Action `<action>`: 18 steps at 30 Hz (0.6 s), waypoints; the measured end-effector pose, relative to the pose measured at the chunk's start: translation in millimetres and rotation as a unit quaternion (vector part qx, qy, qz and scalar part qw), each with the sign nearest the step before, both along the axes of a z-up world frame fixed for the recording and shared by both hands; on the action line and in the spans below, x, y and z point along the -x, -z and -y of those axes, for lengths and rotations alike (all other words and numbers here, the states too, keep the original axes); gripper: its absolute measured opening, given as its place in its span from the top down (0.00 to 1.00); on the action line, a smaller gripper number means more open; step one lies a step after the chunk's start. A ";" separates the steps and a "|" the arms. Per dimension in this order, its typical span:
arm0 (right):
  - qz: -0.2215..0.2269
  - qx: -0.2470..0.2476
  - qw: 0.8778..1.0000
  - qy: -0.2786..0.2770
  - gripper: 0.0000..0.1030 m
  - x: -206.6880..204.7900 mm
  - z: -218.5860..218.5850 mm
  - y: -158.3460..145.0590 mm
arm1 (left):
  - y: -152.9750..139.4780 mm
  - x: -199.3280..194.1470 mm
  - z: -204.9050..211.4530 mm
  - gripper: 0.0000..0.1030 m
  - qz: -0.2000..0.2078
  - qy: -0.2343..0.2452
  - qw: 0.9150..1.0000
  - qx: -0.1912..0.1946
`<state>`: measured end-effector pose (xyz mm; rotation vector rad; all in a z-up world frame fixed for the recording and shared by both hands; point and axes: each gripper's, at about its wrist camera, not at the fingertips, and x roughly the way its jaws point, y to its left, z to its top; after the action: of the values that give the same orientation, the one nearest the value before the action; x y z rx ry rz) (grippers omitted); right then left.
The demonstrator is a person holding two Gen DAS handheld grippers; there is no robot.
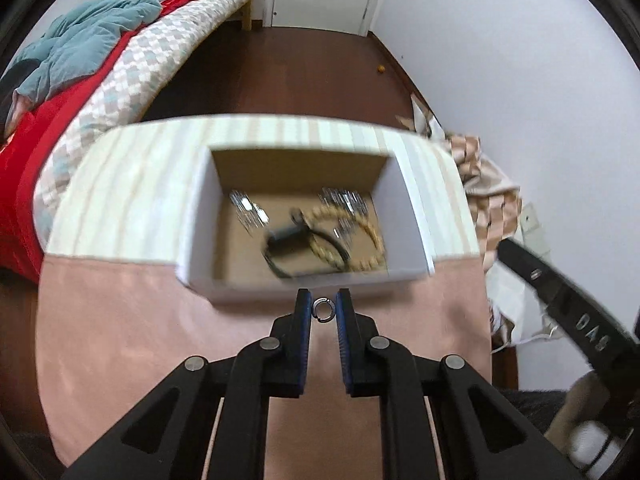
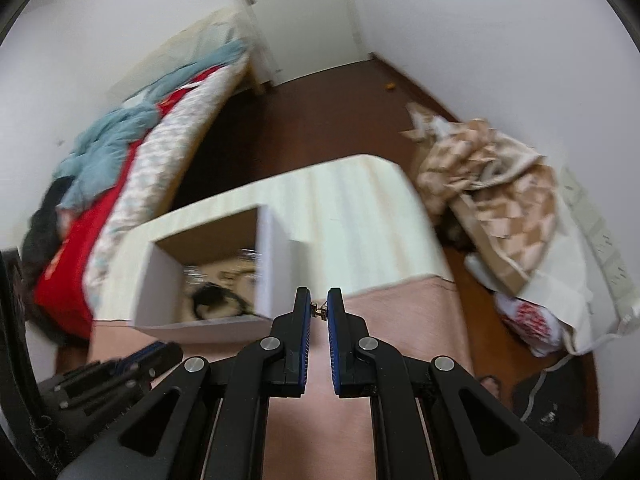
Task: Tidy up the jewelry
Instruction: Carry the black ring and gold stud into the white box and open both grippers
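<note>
Black ribbed jaws of the left gripper (image 1: 323,309) pinch a small silver ring (image 1: 323,309) — a split metal hoop — above the pink cloth on the bench (image 1: 120,340). Just beyond, at twelve o'clock, an open white cardboard box (image 1: 200,216) holds a beaded bracelet (image 1: 372,236), a black cord and blurred silvery pieces. Only the right wrist view shows the right gripper (image 2: 319,311) clamped narrowly on a tiny gold-toned piece (image 2: 319,312), box at ten o'clock.
</note>
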<state>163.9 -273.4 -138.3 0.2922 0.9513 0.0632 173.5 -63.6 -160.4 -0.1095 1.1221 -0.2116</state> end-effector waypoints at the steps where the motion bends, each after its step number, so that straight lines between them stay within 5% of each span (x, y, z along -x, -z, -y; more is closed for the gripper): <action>1: -0.007 -0.011 1.000 -0.014 0.92 -10.1 -6.8 -0.6 | -3.7 -11.0 -6.7 0.91 -0.002 -0.001 1.000 0.002; 10: -0.082 -0.026 0.993 -0.080 0.92 -90.9 -51.5 16.8 | 2.5 -84.0 -33.6 0.90 -0.027 -0.004 0.999 -0.022; 18: -0.147 -0.032 0.983 -0.107 0.91 -125.1 -61.3 32.0 | 5.5 -109.3 -40.9 0.87 -0.069 -0.023 0.997 -0.007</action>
<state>289.0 -212.1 -170.4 0.2607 1.2745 0.2537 282.8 -22.7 -165.9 -0.1389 1.2562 -0.1573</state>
